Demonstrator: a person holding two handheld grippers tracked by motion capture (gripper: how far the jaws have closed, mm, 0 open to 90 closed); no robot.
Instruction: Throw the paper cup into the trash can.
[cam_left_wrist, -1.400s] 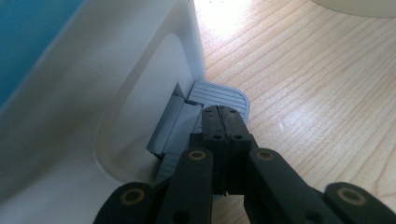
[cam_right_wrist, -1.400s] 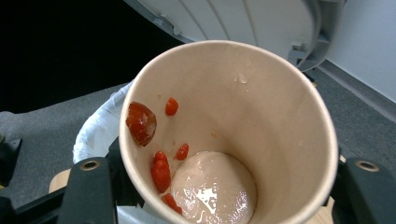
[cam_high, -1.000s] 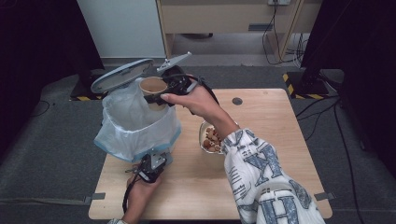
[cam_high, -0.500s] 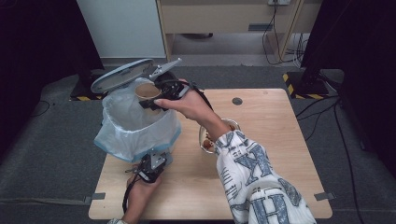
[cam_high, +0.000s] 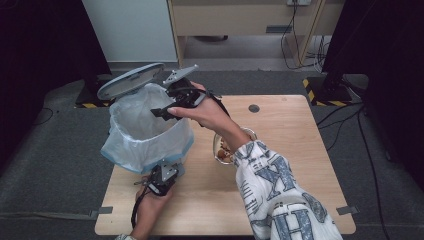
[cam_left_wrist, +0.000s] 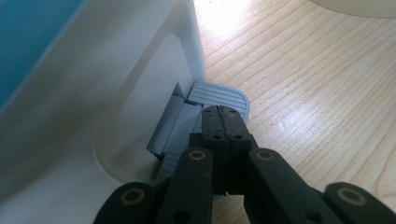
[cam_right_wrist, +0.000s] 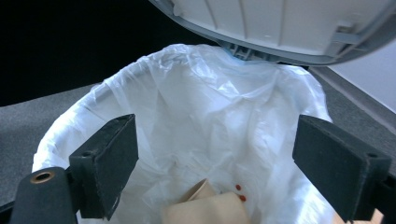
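A bowl of what looks like snacks sits on the wooden table.

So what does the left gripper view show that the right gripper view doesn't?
Left gripper view: the shut left gripper at the bin's grey pedal, the bin's white wall, and the wooden table.

Right gripper view: the right gripper, whose jaws have just been opening with nothing between them, over the white bag, a brown paper cup inside it, and the raised lid.

Both: the same bin, outside and inside.
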